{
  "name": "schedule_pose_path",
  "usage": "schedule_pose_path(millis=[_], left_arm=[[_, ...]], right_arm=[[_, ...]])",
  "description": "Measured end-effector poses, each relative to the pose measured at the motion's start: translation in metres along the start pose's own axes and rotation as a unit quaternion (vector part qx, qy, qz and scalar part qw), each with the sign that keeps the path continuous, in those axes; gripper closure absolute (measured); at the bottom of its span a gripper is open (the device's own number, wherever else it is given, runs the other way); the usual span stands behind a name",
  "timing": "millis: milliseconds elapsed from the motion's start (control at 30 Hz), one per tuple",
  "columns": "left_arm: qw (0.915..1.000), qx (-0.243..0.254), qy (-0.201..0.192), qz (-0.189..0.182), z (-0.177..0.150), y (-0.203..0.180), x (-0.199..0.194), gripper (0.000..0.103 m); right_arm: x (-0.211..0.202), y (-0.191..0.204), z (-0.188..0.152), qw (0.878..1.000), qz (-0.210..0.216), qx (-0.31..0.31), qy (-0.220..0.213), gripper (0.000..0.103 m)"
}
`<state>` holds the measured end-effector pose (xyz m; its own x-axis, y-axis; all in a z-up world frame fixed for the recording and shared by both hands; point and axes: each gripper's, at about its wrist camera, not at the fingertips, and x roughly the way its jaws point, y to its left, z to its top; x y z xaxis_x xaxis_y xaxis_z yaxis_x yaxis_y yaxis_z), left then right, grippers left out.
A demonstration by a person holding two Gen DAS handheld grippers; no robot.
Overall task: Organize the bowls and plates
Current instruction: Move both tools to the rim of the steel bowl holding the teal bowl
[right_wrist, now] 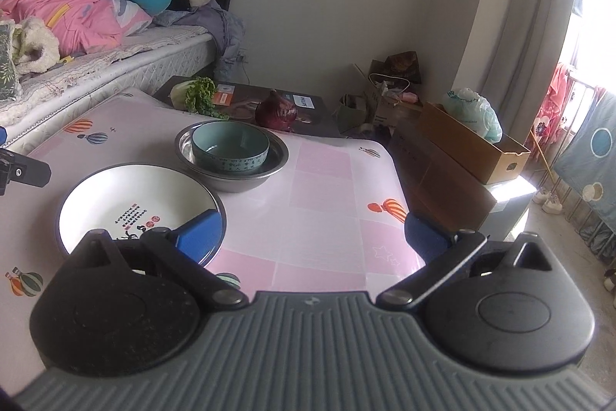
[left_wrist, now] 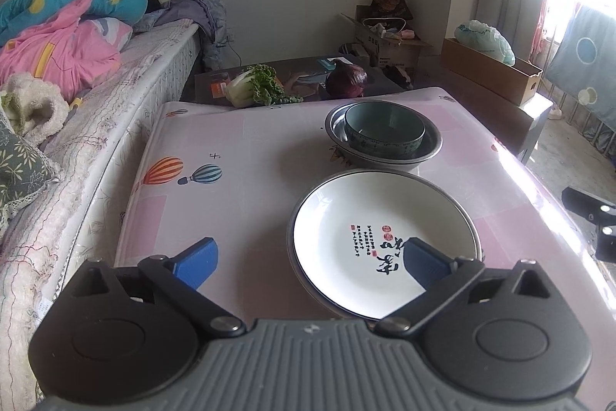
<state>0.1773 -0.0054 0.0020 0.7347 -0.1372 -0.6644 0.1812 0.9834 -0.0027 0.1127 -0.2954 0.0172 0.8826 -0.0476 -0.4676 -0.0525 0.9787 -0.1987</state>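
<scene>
Both the left gripper (left_wrist: 310, 262) and the right gripper (right_wrist: 313, 232) are hanging spread wide and empty over the near table (left_wrist: 246, 156). Just ahead the white plate (left_wrist: 385, 241) is lying flat, likely rigid, glossy, breakable and best pinched at its rim; beyond it the teal bowl (left_wrist: 385, 135) is nesting in the steel basin (left_wrist: 433, 141)

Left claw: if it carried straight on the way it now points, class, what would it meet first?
Probably the white plate: the open left claw aims down at its near-left rim, though depth is unclear and it might just meet the tablecloth beside it.
</scene>
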Motion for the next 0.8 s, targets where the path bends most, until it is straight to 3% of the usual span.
schedule_pose_path(millis=[200,333,600,800], left_arm=[[0.9998,-0.004,-0.011,-0.015,0.009,0.004,0.008,0.0],[0.9994,-0.009,-0.02,-0.026,0.019,0.011,0.02,0.0],[0.9976,-0.02,-0.031,-0.059,0.055,0.031,0.072,0.0],[0.9923,-0.041,0.026,-0.114,0.091,0.039,0.138,0.001]], right_arm=[[0.012,-0.02,0.009,0.997,0.06,0.055,-0.009,0.001],[0.034,-0.03,0.015,0.994,0.076,0.081,-0.001,0.001],[0.114,-0.045,0.039,0.98,0.129,0.149,0.035,0.001],[0.183,-0.042,0.06,0.973,0.151,0.16,0.073,0.008]])
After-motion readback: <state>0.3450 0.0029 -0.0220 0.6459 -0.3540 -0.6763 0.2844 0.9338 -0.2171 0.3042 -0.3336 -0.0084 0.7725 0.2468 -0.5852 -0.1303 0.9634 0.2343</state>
